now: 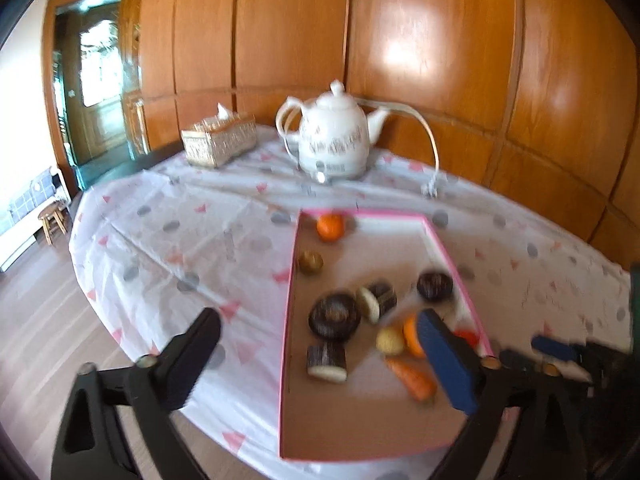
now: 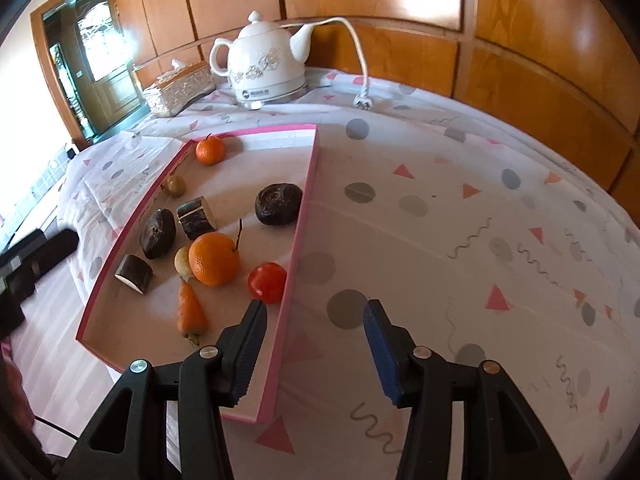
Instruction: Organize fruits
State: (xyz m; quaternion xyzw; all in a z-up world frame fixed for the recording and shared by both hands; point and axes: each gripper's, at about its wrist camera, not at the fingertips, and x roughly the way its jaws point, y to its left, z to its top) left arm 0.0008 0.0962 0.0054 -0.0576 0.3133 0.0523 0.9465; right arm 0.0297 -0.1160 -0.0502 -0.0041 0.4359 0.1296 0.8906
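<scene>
Both pairs of fingers stand open and empty, the left gripper (image 1: 318, 354) spread wide above the pink tray (image 2: 298, 236) on the counter (image 2: 460, 220), where the orange (image 2: 213, 259), tomato (image 2: 267, 282) and carrot (image 2: 190, 309) lie gathered, the right gripper (image 2: 316, 350) straddling its rim.
</scene>
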